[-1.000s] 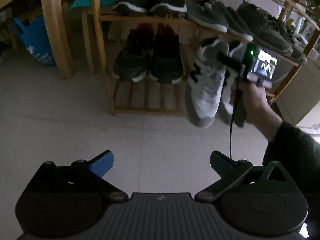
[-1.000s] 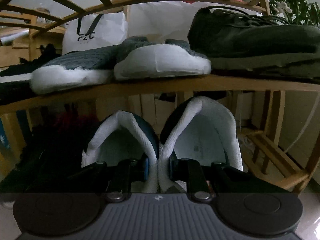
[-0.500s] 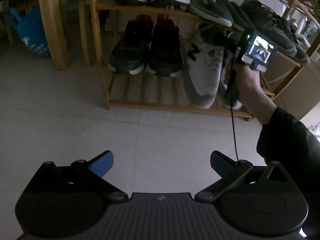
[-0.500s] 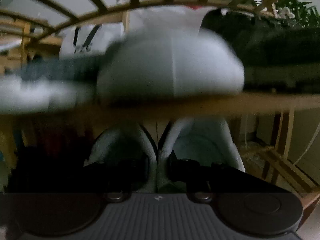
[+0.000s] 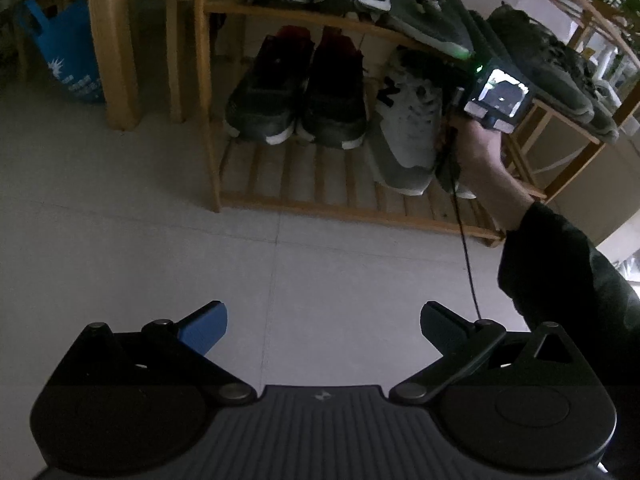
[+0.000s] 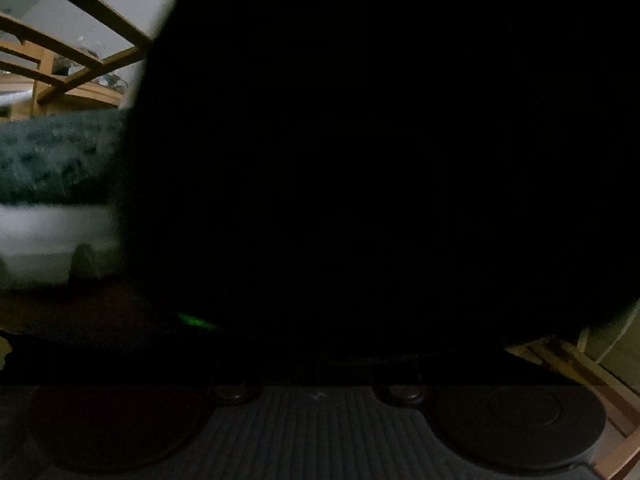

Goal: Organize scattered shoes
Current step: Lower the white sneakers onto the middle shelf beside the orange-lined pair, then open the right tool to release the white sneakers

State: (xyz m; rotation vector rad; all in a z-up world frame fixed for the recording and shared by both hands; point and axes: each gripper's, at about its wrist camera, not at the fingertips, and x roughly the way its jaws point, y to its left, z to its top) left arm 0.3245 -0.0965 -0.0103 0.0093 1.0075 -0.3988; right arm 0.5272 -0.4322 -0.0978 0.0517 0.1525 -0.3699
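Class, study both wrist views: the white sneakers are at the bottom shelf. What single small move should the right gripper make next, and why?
Probably open the right gripper and back it out. The left wrist view shows the white sneakers lying on the bottom shelf beside the black pair, so they look placed. The right wrist view is nearly black, so its grip cannot be confirmed. The left gripper hangs open over the floor.

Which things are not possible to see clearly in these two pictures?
- Right tool's fingers: the right wrist view is almost fully black, blocked by something dark close to the lens.
- Second white shoe: left wrist view, mostly behind the hand.
- Whether the white shoe is released: hidden there too.
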